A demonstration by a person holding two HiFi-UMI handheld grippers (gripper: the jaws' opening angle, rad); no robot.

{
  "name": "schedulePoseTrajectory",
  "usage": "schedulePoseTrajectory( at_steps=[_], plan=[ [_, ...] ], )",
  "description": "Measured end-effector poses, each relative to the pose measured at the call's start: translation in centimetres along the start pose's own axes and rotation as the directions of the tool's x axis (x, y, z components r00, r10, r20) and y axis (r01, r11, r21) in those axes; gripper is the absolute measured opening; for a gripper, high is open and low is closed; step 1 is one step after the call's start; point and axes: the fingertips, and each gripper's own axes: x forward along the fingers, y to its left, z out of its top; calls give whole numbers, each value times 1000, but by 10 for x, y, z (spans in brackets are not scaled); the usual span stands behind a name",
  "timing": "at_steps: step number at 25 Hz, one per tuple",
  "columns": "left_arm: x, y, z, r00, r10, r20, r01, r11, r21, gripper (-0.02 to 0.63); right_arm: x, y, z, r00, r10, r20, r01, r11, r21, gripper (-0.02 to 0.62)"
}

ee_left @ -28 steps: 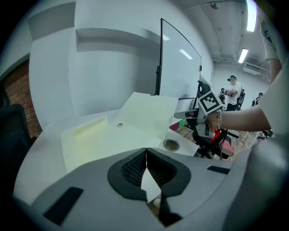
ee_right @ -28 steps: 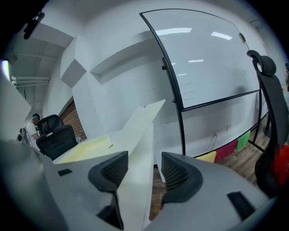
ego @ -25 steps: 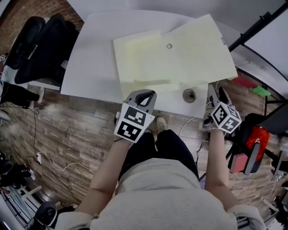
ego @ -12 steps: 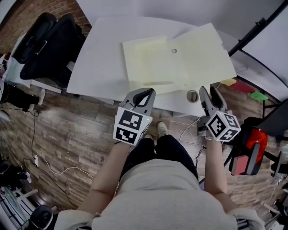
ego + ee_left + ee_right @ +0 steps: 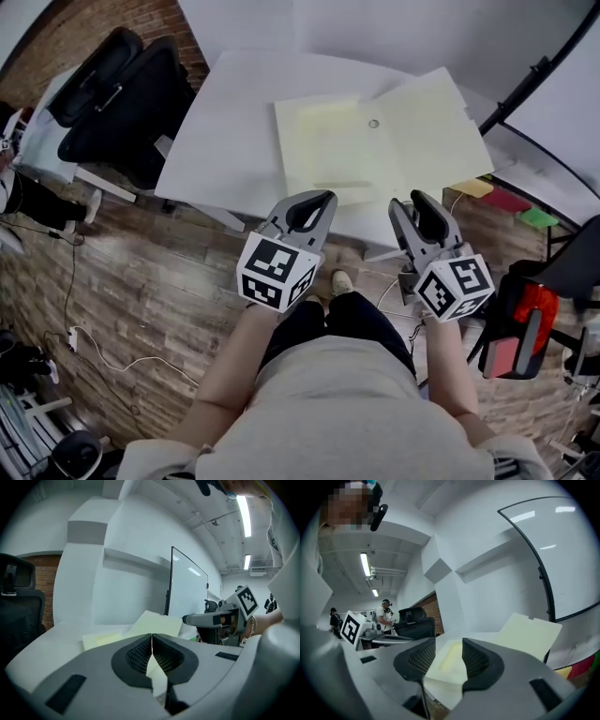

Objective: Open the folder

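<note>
Lying spread flat on the white rectangular table, the pale yellow paper folder already looks open to you. Its two leaves sit side by side, the larger tabbed leaf on the right and the smaller leaf on the left. The fold between them runs away from you, so the opened folder's long side stretches across the table from left to right. Its near edge lies close to the table's near edge, facing both tools.

Your left gripper hangs at that near edge, just in front of the left leaf. Its jaws are pressed together tip to tip, with nothing caught between them. Your right gripper hangs beside it, in front of the inner near corner of the right leaf. Its jaws are spread, though they have just been closing a little. The gap between them is empty, and the folder seen through it lies well beyond the pads. Neither tool touches the paper.

From both tools the folder lies straight ahead and a little below. The two sit about equally near it, each facing its own leaf. By my reading the opening is done. Any further move would be a short reach forward over the near edge. The right gripper is the readier one, since its jaws are already apart.
</note>
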Motion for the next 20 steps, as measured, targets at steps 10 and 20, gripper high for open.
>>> schedulePoseTrajectory(
  at_steps=[10,20],
  plan=[
    [-13,-13,-4,999,-30,-13,30,999,16,18,13,50,-7,991,126,-49,-130,985,-113,102],
    [-15,-12,-10,999,-31,-18,31,1000,1,18,15,58,-13,991,115,-65,-123,981,-150,25]
  ],
)
